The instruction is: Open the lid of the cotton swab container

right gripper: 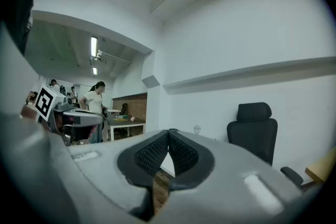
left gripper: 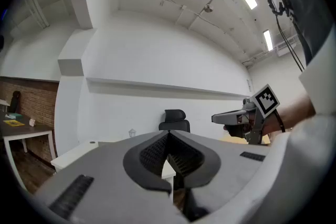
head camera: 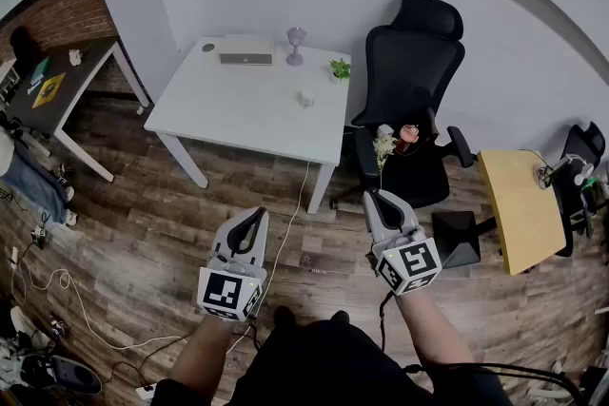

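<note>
A small white container (head camera: pixel 306 98), possibly the cotton swab container, stands on the white table (head camera: pixel 238 105) far ahead of me. My left gripper (head camera: pixel 259 212) and right gripper (head camera: pixel 369 197) are held side by side over the wooden floor, well short of the table. Both are shut, jaws touching at the tips, with nothing between them. In the left gripper view the shut tips (left gripper: pixel 168 134) point toward the table and the black chair (left gripper: pixel 174 120). In the right gripper view the shut tips (right gripper: pixel 168 131) point the same way. The container itself is hidden in both gripper views.
On the table also stand a beige box (head camera: pixel 245 50), a purple goblet (head camera: pixel 296 46) and a small green plant (head camera: pixel 340 68). A black office chair (head camera: pixel 411 90) stands right of it, a yellow table (head camera: pixel 519 209) farther right, a dark desk (head camera: pixel 57 86) at left. Cables lie on the floor (head camera: pixel 57 285).
</note>
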{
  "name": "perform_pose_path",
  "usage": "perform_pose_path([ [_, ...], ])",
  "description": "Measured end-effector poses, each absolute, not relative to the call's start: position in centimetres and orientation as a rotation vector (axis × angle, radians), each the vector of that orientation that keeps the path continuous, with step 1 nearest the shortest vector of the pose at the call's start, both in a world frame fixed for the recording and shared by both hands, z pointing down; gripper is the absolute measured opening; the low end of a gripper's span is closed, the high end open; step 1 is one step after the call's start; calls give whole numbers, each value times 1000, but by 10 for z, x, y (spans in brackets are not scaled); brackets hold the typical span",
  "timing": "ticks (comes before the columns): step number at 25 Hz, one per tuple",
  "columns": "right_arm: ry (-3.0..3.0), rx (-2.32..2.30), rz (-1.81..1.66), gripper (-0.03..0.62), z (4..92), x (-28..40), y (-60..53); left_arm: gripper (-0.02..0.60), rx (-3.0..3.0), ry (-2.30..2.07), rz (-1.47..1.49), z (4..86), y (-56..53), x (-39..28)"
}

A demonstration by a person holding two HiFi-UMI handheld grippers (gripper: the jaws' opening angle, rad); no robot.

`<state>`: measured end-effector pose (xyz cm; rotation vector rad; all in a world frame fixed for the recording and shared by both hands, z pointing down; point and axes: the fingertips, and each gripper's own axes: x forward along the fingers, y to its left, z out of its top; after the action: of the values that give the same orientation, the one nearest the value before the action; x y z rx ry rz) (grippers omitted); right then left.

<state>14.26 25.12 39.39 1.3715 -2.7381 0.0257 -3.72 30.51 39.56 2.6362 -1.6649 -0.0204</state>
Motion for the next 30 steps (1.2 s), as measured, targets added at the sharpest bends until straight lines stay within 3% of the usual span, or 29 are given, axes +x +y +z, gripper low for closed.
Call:
perform_pose_path([
  [9,-2754,1387,36,0,395,170,255,0,2604,-1697,10,399,313,-20],
  [15,-2791,1429,41,5,389,166,254,7,2649,-1694,-150,374,319,-32],
  [17,-2791,1436,45,148,386,159,253,229,2681,-1687,-111,377,318,-36],
  [18,-2787,1440,50,176,386,156,252,264,2693,-1672,-74,382,317,-39],
  [30,-2783,1480,57,190,383,114,245,268,2627,-1584,-20,422,294,-94],
])
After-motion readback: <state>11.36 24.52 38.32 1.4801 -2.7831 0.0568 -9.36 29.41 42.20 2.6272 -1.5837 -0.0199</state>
